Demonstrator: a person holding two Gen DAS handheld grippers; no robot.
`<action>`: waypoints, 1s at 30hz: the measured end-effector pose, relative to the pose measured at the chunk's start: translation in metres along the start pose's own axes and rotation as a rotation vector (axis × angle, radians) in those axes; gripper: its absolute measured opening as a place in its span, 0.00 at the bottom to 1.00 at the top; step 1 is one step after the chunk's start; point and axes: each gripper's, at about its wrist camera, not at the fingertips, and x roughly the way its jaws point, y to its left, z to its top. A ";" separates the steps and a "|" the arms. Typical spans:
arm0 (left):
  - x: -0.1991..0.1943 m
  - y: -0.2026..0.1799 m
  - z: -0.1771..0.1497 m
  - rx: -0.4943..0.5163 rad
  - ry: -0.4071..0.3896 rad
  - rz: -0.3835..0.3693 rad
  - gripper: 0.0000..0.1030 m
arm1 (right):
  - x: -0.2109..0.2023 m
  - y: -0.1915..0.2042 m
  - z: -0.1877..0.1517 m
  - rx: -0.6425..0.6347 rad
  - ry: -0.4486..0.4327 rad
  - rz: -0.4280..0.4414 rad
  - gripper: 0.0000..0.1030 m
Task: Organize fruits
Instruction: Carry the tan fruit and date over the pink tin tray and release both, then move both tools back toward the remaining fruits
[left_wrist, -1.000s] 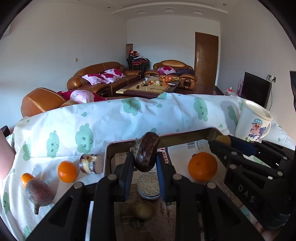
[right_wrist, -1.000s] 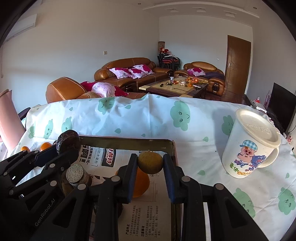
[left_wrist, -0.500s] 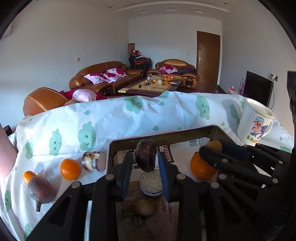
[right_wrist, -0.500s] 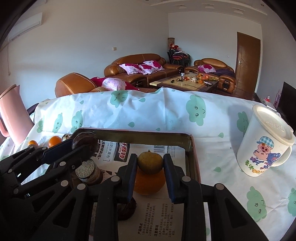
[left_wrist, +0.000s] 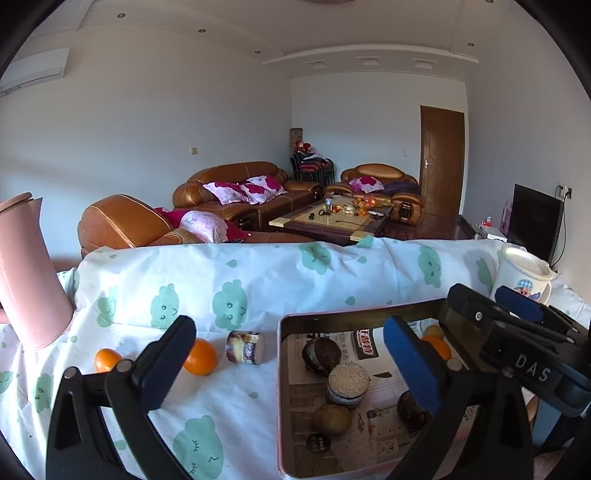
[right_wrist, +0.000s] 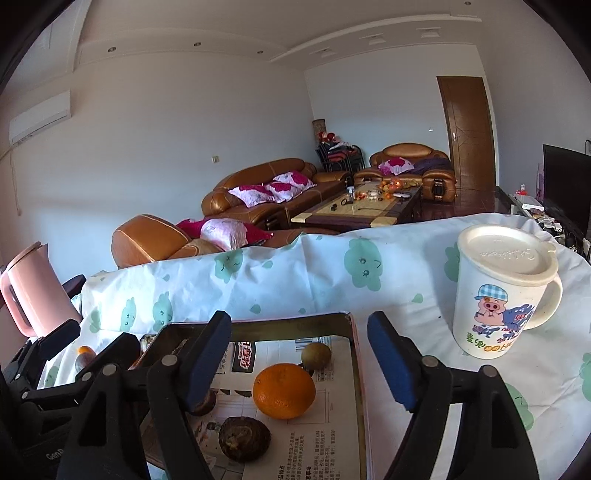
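A metal tray (left_wrist: 284, 373) lined with newspaper sits on the cloud-print cloth. In it lie a dark brown fruit (left_wrist: 320, 355), a small can (left_wrist: 347, 382), an olive-brown round fruit (left_wrist: 331, 419) and another dark fruit (left_wrist: 408, 406). The right wrist view shows the tray (right_wrist: 360, 384) with an orange (right_wrist: 283, 390), a small greenish-brown fruit (right_wrist: 316, 355) and a dark wrinkled fruit (right_wrist: 244, 438). My left gripper (left_wrist: 288, 365) is open and empty above the tray's left edge. My right gripper (right_wrist: 299, 362) is open and empty over the tray. Two oranges (left_wrist: 199, 357) (left_wrist: 107, 360) lie left of the tray.
A small printed can (left_wrist: 245, 347) lies on its side beside the oranges. A pink jug (left_wrist: 27, 273) stands at far left. A white lidded pig mug (right_wrist: 502, 291) stands right of the tray. Sofas and a coffee table are beyond the table's far edge.
Both grippers opened and pulled back and up. The dark fruit left my left gripper and the greenish-brown fruit left my right gripper; both now lie in the tray.
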 end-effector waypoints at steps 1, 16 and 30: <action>0.000 0.001 -0.001 0.004 -0.001 0.007 1.00 | 0.000 0.003 -0.001 -0.015 -0.002 -0.010 0.76; -0.008 0.010 -0.013 0.061 -0.005 0.062 1.00 | -0.011 0.032 -0.012 -0.147 -0.016 -0.109 0.77; -0.014 0.029 -0.017 0.021 0.019 0.030 1.00 | -0.020 0.043 -0.020 -0.153 0.001 -0.163 0.77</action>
